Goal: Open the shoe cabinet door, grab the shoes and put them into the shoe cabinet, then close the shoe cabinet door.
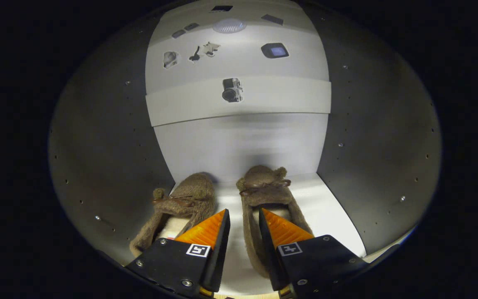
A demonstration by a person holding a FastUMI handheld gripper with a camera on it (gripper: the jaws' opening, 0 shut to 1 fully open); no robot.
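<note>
Two brown fuzzy shoes with small bows stand side by side, toes to the back, on the white floor [332, 209] of the shoe cabinet. The left shoe [189, 195] lies close to the left side wall, just ahead of my left finger. The right shoe [264, 182] lies in the middle. My gripper [244, 210] is open, low over the heel end of the right shoe. That shoe's left rim runs through the gap between the fingers. The right finger sits over the shoe's opening, and the left finger stands a little off the rim.
Grey side walls [102, 158] with rows of small holes close in on both sides. A white back wall [243, 145] rises behind the shoes, with a white shelf [288, 97] above it carrying picture stickers. Bare floor lies right of the right shoe.
</note>
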